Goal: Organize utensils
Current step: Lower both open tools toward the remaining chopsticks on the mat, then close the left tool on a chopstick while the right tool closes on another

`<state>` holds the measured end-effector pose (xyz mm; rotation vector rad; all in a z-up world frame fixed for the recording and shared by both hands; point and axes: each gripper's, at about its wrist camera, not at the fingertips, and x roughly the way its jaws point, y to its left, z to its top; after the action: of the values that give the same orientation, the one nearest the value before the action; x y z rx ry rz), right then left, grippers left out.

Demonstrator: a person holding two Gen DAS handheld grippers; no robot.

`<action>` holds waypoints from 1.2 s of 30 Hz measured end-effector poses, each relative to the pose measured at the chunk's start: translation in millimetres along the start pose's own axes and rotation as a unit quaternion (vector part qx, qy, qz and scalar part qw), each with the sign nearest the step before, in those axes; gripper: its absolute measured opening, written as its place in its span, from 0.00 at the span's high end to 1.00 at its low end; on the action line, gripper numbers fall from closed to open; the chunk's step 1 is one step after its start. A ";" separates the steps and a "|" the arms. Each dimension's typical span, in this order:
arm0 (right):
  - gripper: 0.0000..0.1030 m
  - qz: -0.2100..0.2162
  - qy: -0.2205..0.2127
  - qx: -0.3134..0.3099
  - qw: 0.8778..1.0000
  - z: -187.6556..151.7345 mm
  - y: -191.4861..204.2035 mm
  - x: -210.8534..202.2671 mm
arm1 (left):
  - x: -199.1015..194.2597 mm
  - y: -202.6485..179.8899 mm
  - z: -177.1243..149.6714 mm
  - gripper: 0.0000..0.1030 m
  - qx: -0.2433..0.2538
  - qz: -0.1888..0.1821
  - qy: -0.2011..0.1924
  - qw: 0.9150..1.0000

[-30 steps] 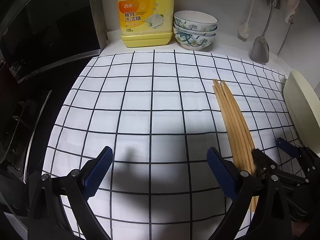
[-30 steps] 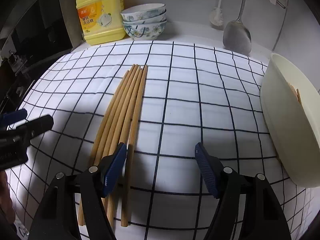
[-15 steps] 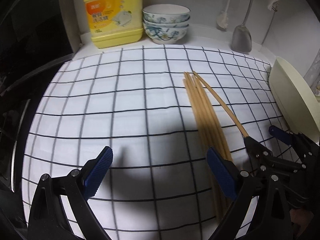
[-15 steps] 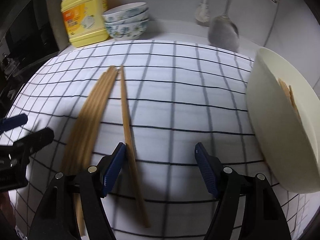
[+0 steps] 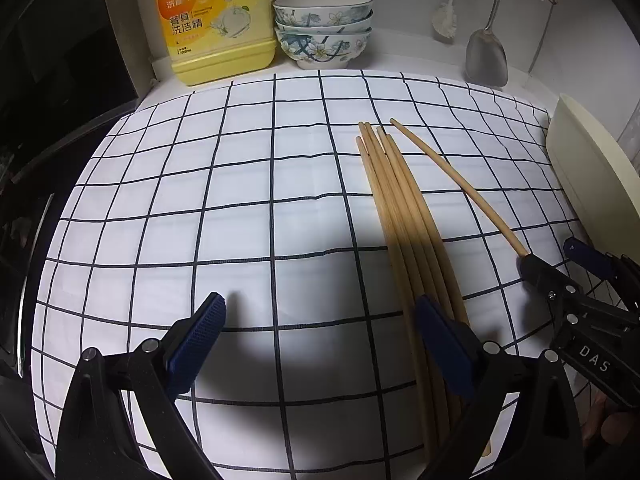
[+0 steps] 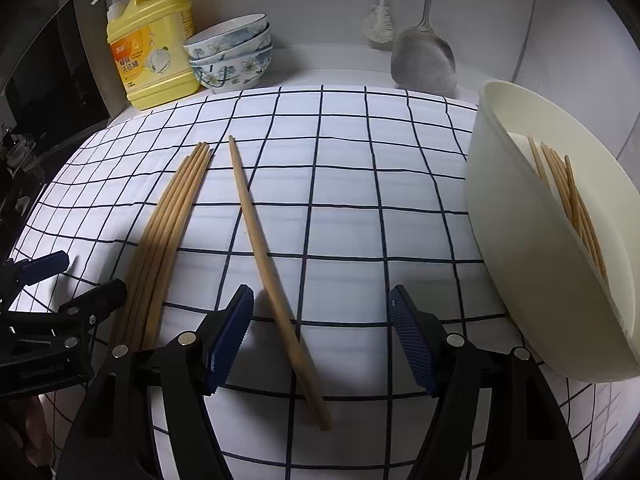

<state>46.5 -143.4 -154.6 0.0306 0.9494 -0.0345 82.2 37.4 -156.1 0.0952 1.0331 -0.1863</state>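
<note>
Several wooden chopsticks (image 5: 400, 216) lie in a tight bundle (image 6: 172, 220) on the checked cloth. One single chopstick (image 6: 260, 232) lies apart at an angle to their right (image 5: 452, 176). My right gripper (image 6: 320, 312) is open, and the single chopstick runs between its fingers, nearer the left one, with no pad pressing on it. My left gripper (image 5: 320, 328) is open over bare cloth, and its right finger (image 5: 440, 336) covers the bundle's near end. A cream container (image 6: 500, 200) at the right, tipped over, holds more chopsticks (image 6: 560, 184).
At the back stand a yellow detergent bottle (image 5: 216, 20) and stacked flowered bowls (image 5: 324, 28). A metal spatula (image 6: 424, 60) and a brush (image 6: 380, 28) hang on the wall. A black stove top (image 5: 48, 128) borders the cloth's left edge. The cream container (image 5: 592, 168) bounds the right.
One chopstick has split from the bundle and swung right, now lying between the right gripper's fingers. The left gripper has shifted right, so its right finger now covers the bundle.
</note>
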 end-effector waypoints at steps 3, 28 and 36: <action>0.34 0.003 0.001 -0.003 1.000 0.9 2.3 1.7 | 4.2 -0.6 2.6 0.08 -0.007 0.007 0.007 1.000; 0.78 0.041 -0.004 -0.089 0.995 24.0 33.4 20.2 | 18.5 3.1 33.5 0.38 -0.012 0.019 -0.009 1.000; 0.94 0.043 -0.004 -0.083 0.996 20.3 36.9 17.6 | 10.8 -16.8 29.8 0.93 0.029 -0.005 -0.006 1.000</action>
<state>74.8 -107.6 -156.7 -0.0819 0.9403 0.1227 109.4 14.8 -150.0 0.1412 1.0159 -0.2267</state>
